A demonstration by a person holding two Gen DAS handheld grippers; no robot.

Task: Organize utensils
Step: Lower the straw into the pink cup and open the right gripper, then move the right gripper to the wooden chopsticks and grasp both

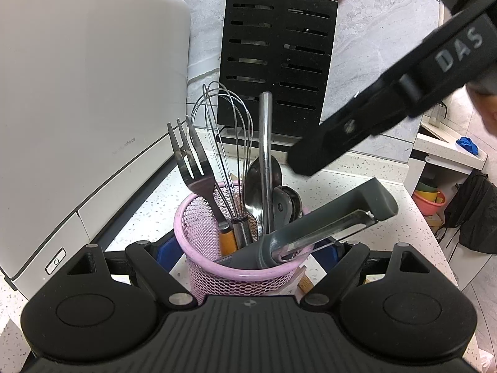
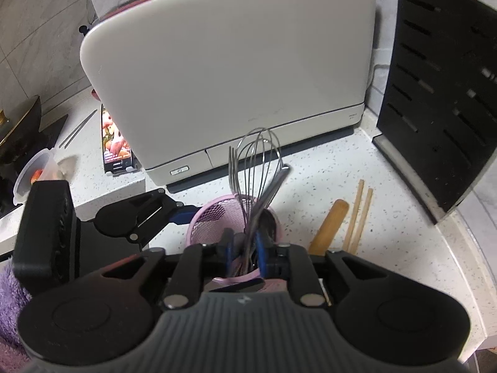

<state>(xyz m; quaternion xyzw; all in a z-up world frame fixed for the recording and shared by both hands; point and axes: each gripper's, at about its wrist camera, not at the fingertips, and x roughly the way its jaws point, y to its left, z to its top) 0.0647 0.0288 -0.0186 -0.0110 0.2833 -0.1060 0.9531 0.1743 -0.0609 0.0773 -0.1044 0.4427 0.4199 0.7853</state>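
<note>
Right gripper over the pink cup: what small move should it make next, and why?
Probably lift the right gripper straight up, clear of the pink mesh cup. Its jaws look empty, the peeler already rests inside, and chopsticks wait on the counter.

Setting: home kitchen | counter (image 2: 388, 217): white speckled stone against grey tiled wall | white appliance (image 2: 233, 71) with power button stood at the back | black slotted knife block (image 1: 273, 62) beside it | pink mesh holder (image 1: 217, 267) held fork, whisk, spoons, peeler | wooden chopsticks (image 2: 360, 214) lay loose nearby
</note>
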